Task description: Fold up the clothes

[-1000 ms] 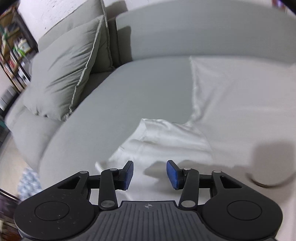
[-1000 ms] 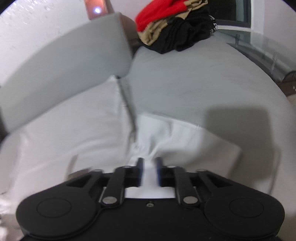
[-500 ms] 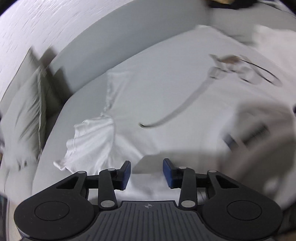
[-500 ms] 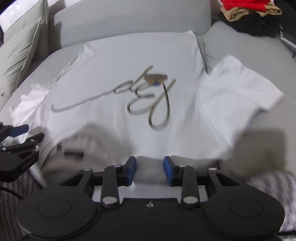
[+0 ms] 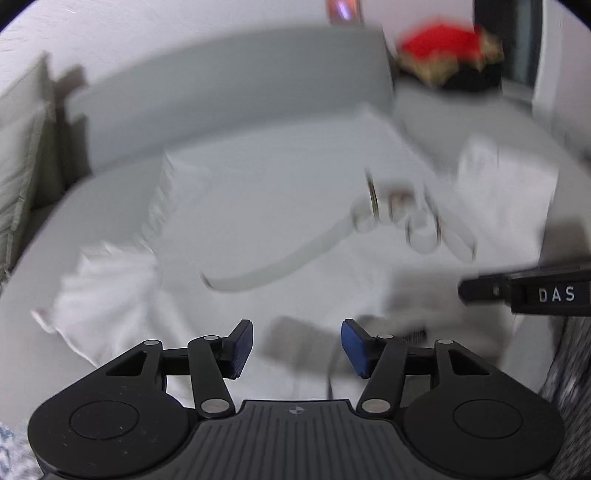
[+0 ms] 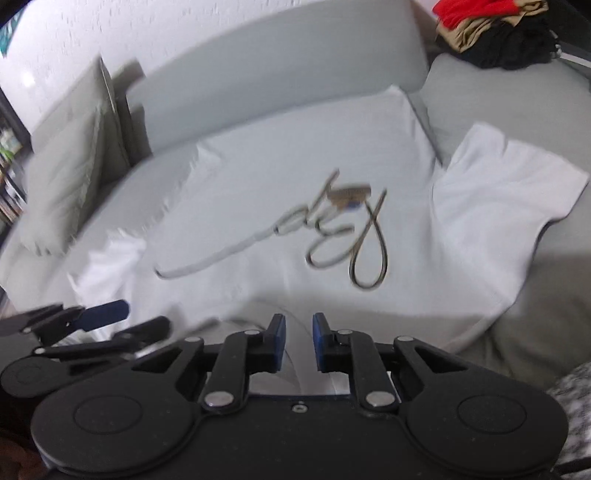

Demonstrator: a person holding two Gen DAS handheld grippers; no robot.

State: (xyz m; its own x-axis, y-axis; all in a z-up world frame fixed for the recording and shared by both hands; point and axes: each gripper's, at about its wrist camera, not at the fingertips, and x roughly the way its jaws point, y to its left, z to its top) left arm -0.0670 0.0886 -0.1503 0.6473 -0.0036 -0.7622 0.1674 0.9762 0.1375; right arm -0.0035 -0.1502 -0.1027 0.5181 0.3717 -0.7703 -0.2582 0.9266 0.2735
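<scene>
A white T-shirt [image 6: 288, 177] with a grey script print lies spread flat on the grey sofa, collar end nearest me; it also shows, blurred, in the left wrist view [image 5: 280, 192]. Its right sleeve [image 6: 506, 184] lies flat; its left sleeve [image 5: 107, 288] is bunched. My left gripper [image 5: 297, 345] is open and empty above the near edge of the shirt. My right gripper [image 6: 299, 330] is open with a narrow gap, empty, above the collar. The left gripper's fingers [image 6: 103, 312] show at the left of the right wrist view.
The grey sofa backrest [image 6: 280, 62] runs behind the shirt. Grey cushions [image 6: 70, 177] stand at the left. A pile of red, tan and black clothes [image 6: 495, 33] lies at the back right. A patterned rug [image 6: 569, 398] shows at the lower right.
My right gripper let go of the shirt's right sleeve and opened. Both grippers pulled back from the sleeves to the near edge of the shirt. The left gripper's jaws opened wider.
</scene>
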